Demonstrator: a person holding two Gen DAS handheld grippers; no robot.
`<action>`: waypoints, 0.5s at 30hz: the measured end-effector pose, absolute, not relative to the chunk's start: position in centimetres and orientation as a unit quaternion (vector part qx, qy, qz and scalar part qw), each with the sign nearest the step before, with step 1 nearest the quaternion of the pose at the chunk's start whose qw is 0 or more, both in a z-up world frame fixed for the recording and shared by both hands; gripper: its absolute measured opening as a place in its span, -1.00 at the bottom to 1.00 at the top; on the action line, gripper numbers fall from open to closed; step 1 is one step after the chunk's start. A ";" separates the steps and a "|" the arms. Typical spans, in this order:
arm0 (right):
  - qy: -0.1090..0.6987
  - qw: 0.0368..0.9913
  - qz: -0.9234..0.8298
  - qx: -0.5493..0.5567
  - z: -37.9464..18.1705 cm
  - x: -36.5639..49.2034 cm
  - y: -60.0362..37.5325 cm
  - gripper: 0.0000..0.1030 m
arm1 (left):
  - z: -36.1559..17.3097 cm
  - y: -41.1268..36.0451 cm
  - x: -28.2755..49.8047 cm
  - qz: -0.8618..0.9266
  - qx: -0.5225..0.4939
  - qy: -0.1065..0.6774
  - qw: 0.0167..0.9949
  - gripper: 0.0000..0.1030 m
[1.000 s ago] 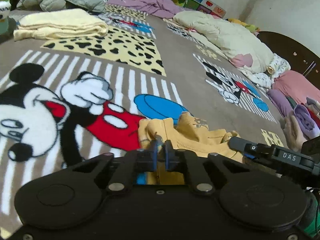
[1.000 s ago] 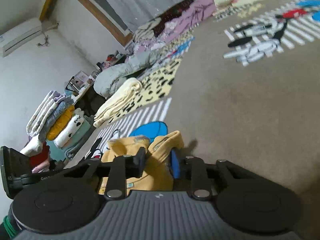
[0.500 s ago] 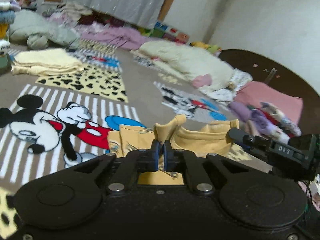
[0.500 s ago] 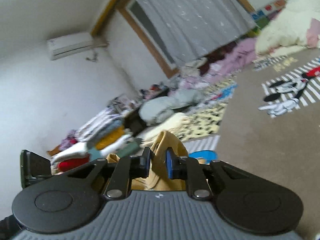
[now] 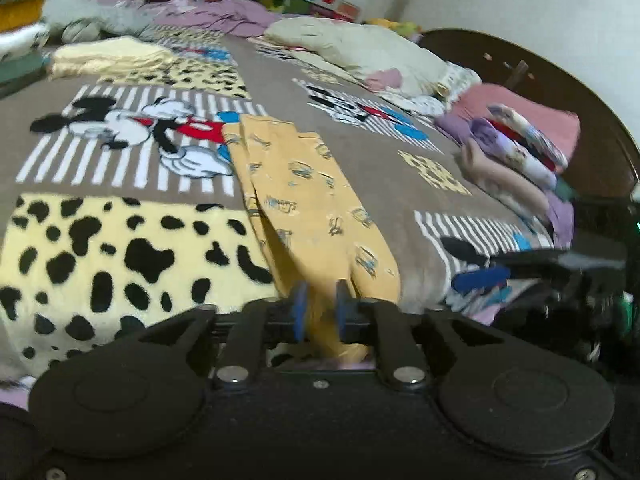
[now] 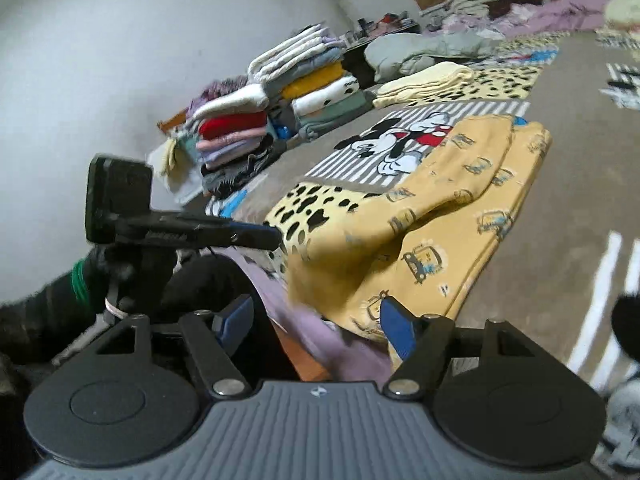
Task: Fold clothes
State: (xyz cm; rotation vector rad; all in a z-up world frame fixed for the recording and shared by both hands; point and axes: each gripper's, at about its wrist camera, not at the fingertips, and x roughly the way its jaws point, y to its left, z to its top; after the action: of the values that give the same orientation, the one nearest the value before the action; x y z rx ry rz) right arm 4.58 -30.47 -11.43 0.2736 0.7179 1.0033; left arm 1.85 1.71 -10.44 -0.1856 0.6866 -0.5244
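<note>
Your work surface is a brown cartoon-print blanket (image 5: 384, 176) with striped and spotted panels. The yellow printed garment (image 5: 304, 200) lies stretched along it, near end gathered. Your left gripper (image 5: 319, 312) has its fingers narrowed on that gathered end. Your right gripper (image 6: 316, 322) stands wide apart, gripping nothing, with the garment's edge lying against its right pad. Folded stacks (image 6: 280, 92) line the white wall (image 6: 120, 40); loose bedding (image 5: 352, 48) lies beyond.
</note>
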 end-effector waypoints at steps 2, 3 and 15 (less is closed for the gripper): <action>0.322 0.813 0.455 0.165 -11.2 4.8 -32.0 0.37 | -9.8 1.7 1.4 -0.254 -0.082 0.323 0.908 -0.20; 0.316 0.816 0.446 0.186 -11.2 5.1 -32.8 0.38 | -9.5 1.8 1.3 -0.252 -0.082 0.318 0.910 -0.18; 0.328 0.838 0.286 0.329 -16.4 13.8 -34.9 0.38 | -11.4 3.5 10.8 -0.208 -0.173 0.338 0.901 -0.12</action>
State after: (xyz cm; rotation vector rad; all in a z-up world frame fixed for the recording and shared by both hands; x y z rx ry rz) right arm 13.79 -34.93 -16.44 0.6962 0.6943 0.6041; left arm 10.75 3.48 -11.39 -0.3584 0.6995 -0.4312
